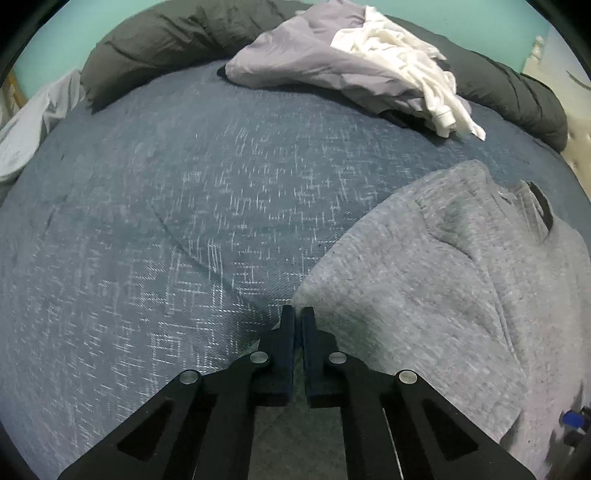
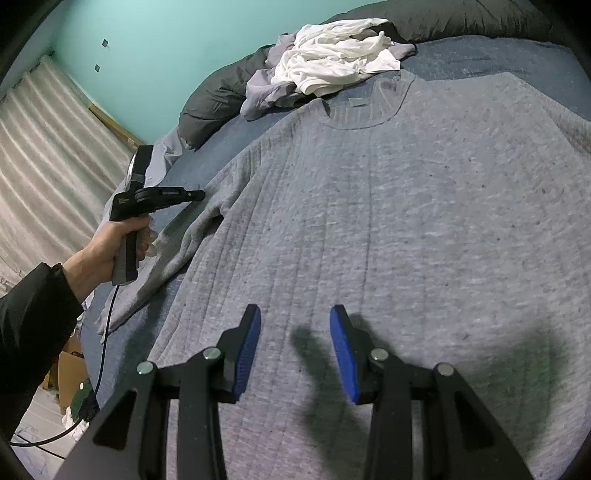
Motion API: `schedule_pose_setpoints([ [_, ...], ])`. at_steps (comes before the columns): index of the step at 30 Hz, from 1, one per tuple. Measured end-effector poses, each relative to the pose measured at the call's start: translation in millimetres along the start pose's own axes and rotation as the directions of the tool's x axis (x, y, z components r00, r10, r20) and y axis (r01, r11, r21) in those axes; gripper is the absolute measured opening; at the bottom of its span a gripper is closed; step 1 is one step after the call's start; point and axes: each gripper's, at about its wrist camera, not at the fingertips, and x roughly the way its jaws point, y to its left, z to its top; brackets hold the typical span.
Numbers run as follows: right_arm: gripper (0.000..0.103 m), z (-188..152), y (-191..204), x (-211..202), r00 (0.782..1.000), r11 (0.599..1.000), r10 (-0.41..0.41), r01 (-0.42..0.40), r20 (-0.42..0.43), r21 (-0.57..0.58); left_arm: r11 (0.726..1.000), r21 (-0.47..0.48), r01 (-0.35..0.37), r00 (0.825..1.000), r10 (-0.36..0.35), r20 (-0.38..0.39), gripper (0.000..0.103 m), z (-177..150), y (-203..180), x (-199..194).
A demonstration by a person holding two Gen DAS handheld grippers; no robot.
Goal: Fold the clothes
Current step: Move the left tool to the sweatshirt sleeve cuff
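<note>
A grey knit sweater [image 2: 388, 206] lies spread flat on the blue bedspread [image 1: 166, 206], collar toward the far side. Its left sleeve [image 2: 184, 236] runs down toward the bed's near left edge. My left gripper [image 1: 298, 314] is shut, its tips at the sleeve's edge [image 1: 306, 291]; whether cloth is pinched between them cannot be told. In the right wrist view the left gripper [image 2: 197, 195] hovers by the sleeve near the shoulder. My right gripper [image 2: 295, 317] is open and empty above the sweater's lower body.
A pile of white [image 2: 332, 55] and lilac-grey [image 1: 306, 62] clothes lies at the far side of the bed. A dark duvet [image 1: 166, 33] is bunched along the far edge. A curtain [image 2: 44, 147] hangs left; a cardboard box [image 2: 70, 373] sits on the floor.
</note>
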Motion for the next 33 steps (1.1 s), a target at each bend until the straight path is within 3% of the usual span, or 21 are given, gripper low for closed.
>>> schedule_pose_setpoints([
  [6,0.039,0.2,0.5,-2.4,1.0,1.0,0.001,-0.001,0.009,-0.001,0.996,0.016,-0.083,0.995,0.081,0.064,0.003,14.5,2.1,-18.1],
  [14,0.039,-1.6,-5.9,-1.8,1.0,1.0,0.0,0.0,0.003,0.009,0.988,0.013,-0.154,0.988,0.153,0.032,0.003,45.7,22.0,-5.5],
  [18,0.039,-1.4,-10.9,-2.2,1.0,1.0,-0.002,0.002,-0.002,0.014,0.992,-0.009,-0.124,0.992,0.124,-0.006,0.004,41.9,24.2,13.6],
  [22,0.039,-0.4,-8.1,-3.5,1.0,1.0,-0.005,0.005,0.004,0.009,0.994,-0.032,-0.104,0.995,0.104,0.003,0.011,35.9,34.4,0.7],
  [27,0.039,-2.1,1.7,-7.5,1.0,1.0,0.0,0.0,0.014,-0.012,0.991,-0.115,-0.072,0.997,0.075,0.022,0.024,9.1,73.0,-47.5],
  [29,0.039,-2.8,4.9,-9.1,1.0,1.0,0.002,-0.001,0.017,-0.017,0.989,-0.131,-0.072,0.997,0.074,0.014,0.034,-6.9,86.2,-63.5],
  [33,0.039,-5.8,10.8,-10.1,1.0,1.0,0.024,-0.023,0.014,-0.006,0.986,-0.149,-0.07,0.998,0.07,-0.007,0.042,-56.6,113.8,-95.7],
])
